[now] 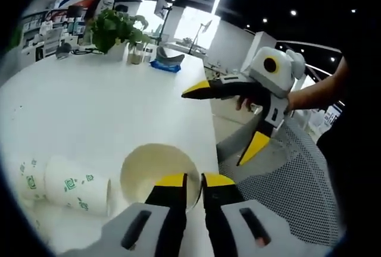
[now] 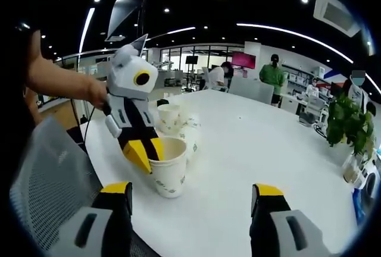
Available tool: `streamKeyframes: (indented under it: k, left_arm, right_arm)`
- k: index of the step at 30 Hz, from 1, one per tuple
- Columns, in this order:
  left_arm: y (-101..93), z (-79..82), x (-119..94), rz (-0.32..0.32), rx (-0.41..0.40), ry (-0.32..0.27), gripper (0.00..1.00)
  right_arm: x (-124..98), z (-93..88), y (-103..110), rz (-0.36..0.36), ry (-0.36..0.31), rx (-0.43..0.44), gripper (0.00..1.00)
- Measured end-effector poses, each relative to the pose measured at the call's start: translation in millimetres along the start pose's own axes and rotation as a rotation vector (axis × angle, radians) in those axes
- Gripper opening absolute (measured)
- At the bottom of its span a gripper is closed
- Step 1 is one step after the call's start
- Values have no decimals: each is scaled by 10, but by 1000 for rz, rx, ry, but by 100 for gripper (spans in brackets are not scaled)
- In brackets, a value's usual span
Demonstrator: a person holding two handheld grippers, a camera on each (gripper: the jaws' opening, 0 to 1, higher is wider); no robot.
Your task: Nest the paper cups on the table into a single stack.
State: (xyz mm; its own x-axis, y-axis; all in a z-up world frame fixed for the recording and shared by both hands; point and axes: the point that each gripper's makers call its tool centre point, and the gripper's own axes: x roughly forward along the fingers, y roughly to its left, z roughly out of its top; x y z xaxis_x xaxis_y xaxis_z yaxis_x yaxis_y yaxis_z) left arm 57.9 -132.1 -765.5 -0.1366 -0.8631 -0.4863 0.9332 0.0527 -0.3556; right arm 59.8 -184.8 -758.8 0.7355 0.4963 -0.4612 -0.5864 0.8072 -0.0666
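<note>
The left gripper (image 2: pixel 149 153) is seen in the right gripper view pinching the rim of an upright paper cup (image 2: pixel 168 171) that stands near the tabletop edge closest to the person and the mesh chair (image 2: pixel 47 174). Its jaws are nearly closed, one inside the cup mouth and one outside the wall; the left gripper view confirms this, with the yellow tips drawn close together at the cup rim (image 1: pixel 156 174). The right gripper (image 2: pixel 193 200) is held wide, with nothing between its jaws, and hangs above the near edge of the table (image 2: pixel 268 150).

More cups (image 2: pixel 175 120) stand or lie just behind the held cup, toward the middle of the tabletop. In the left gripper view one cup lies on its side (image 1: pixel 74 187) just beside the held cup.

Step judged in hand: one cup has been gripped for carrying, and nesting has not yet been completed. The next move is judged to call for lifting the cup clear, aligning it over an upright mate and lowering it straight in; the lying cup would first have to be stood up.

Green square-spiral marks are printed on the cup walls; no lettering can be read. A potted plant (image 1: pixel 113 28) stands at the far edge of the tabletop.
</note>
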Motion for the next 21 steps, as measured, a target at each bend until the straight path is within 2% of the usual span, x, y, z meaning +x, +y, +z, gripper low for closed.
streamKeyframes:
  k: [7, 9, 13, 21]
  left_arm:
    - [49, 60, -57, 22, 8, -36, 16]
    - [45, 142, -106, 32, 18, -57, 17]
    - [70, 197, -182, 47, 21, -73, 18]
    - [173, 197, -320, 81, 33, -85, 20]
  right_arm:
    - [1, -1, -1, 2, 0, -1, 83]
    - [0, -4, -6, 2, 0, 0, 83]
    - [0, -3, -9, 2, -2, 0, 83]
    - [0, 3, 0, 3, -1, -1, 83]
